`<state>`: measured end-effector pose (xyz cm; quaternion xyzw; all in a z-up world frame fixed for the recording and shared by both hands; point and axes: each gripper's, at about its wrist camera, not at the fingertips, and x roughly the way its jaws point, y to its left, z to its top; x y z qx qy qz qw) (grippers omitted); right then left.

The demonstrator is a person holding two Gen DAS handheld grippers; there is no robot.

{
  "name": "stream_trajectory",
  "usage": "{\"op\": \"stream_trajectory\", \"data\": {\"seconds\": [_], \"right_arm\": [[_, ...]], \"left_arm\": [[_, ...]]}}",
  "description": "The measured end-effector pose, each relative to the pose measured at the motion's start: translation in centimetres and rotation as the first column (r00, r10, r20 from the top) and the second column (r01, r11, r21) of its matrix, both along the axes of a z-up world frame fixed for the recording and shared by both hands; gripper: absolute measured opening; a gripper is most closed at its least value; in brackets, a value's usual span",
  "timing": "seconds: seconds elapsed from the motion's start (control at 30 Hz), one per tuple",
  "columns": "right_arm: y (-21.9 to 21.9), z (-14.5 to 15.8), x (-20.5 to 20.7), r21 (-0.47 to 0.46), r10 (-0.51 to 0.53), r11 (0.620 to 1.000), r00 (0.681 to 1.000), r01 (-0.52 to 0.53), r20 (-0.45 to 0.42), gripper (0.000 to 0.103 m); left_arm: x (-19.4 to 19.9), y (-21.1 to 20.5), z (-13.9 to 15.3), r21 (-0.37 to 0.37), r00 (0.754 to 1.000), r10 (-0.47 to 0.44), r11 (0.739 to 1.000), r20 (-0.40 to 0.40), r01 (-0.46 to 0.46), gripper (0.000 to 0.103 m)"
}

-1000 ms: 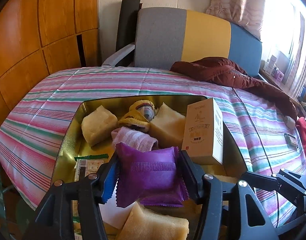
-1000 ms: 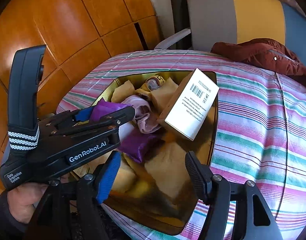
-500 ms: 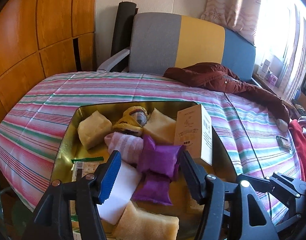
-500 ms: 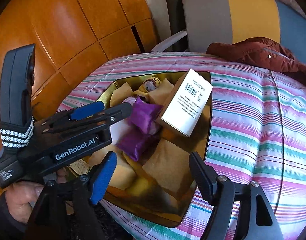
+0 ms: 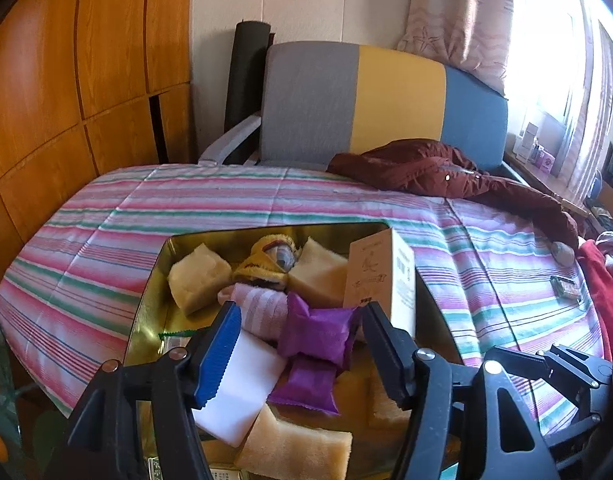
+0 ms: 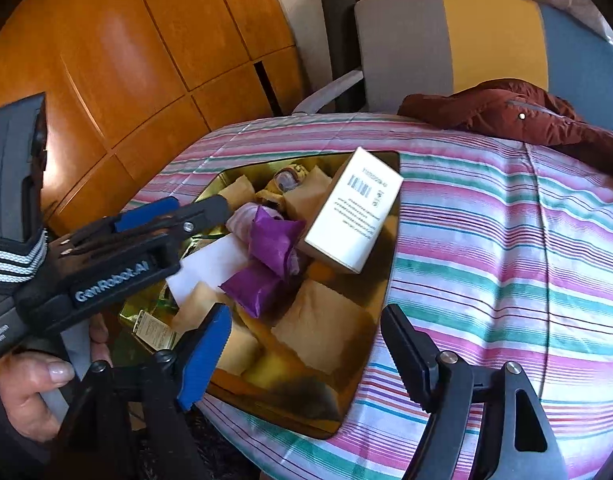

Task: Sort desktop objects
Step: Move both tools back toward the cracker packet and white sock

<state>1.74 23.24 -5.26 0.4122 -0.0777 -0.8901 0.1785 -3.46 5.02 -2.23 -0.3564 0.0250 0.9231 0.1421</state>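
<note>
Both grippers are empty over the gold tray point(image 5: 146, 312), which sits on the striped bedcover point(image 5: 186, 196) at its near edge, so this reads as the gap between one placement and the next pick. Left gripper point(image 5: 298, 344): jaws opening, released, nothing pressed between the pads; the two purple pouches point(image 5: 314, 334) lie in the tray middle just ahead of it, one partly on top of the other, touching a white sheet point(image 5: 242, 384) to their left. Right gripper point(image 6: 306, 352): jaws apart, nothing in them, hanging above the tray's near right corner. Also in the tray: yellow sponges point(image 5: 196, 276) toward the far left corner and along the near edge, a pink striped cloth point(image 5: 262, 310), a yellow plush toy point(image 5: 270, 260) at the far edge, and a tall carton point(image 6: 354, 210) leaning on the far right wall. Nothing sortable is visible outside the tray, so my guess is the job is near done; the next move calls for pulling back and checking for leftovers. Readable text: "GenRobot.AI" on the left gripper's body in the right wrist view. The carton has a barcode and small print, not legible; a green-edged packet point(image 6: 154, 326) at the near left corner has print too small to read.
</note>
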Motion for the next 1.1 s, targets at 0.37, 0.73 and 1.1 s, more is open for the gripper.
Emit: {"op": "stream_trajectory", "data": {"seconds": [0.37,0.73,1.1], "right_arm": [[4.7,0.9,1.0,-0.006,-0.117,0.993,0.993,0.117,-0.019,0.083],[11.2,1.5,1.5,0.011,-0.269,0.963,0.963,0.269,-0.013,0.086],[18.3,2.1,2.5,0.030,-0.419,0.907,0.908,0.419,-0.007,0.088]], "left_arm": [[0.6,2.0,1.1,0.014,0.997,-0.076,0.997,-0.014,0.076,0.064],[1.6,6.5,2.0,-0.002,0.981,-0.190,0.982,-0.041,0.190,0.067],[2.9,12.6,2.3,-0.032,0.943,-0.331,0.943,-0.042,0.330,0.067]]}}
